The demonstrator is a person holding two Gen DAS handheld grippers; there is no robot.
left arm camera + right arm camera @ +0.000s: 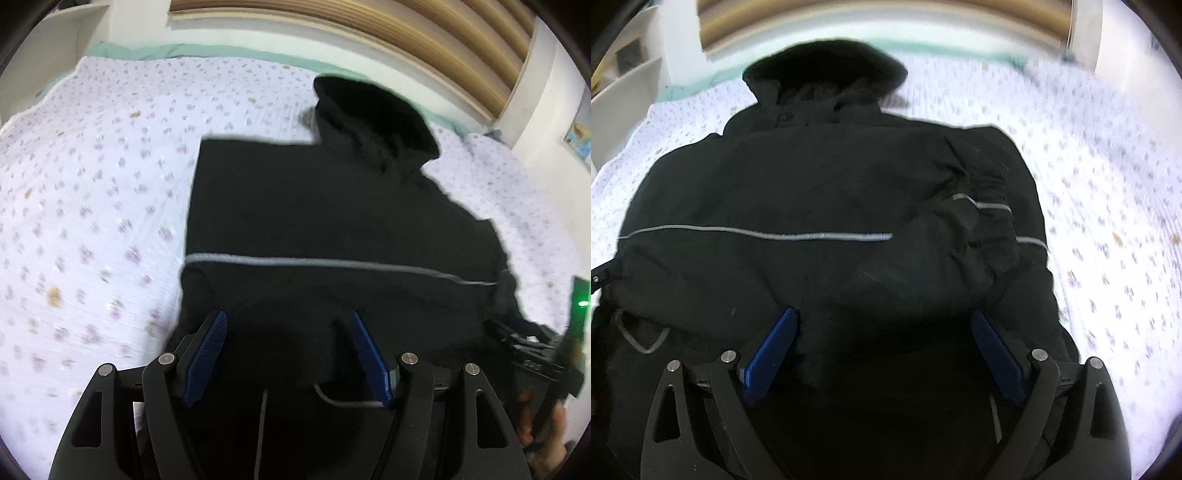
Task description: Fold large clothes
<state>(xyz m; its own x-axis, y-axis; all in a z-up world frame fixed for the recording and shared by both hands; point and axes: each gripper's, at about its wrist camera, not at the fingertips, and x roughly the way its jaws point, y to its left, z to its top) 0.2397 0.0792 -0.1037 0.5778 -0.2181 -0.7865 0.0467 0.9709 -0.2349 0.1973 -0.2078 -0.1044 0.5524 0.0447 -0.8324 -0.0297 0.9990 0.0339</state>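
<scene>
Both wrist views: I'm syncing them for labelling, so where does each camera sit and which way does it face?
Left wrist: behind the open left gripper, facing across the jacket toward the headboard; the right gripper and hand show at right.
Right wrist: behind the open right gripper, over the jacket's hem, facing its hood.
Shared: jacket, its grey stripe, floral bedspread.

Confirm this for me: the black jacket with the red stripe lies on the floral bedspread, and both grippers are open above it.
One detail is wrong: the stripe is grey, not red, as the right wrist view shows. The rest holds: the black jacket lies on the floral bedspread, and the left gripper and right gripper are open above it.
</scene>
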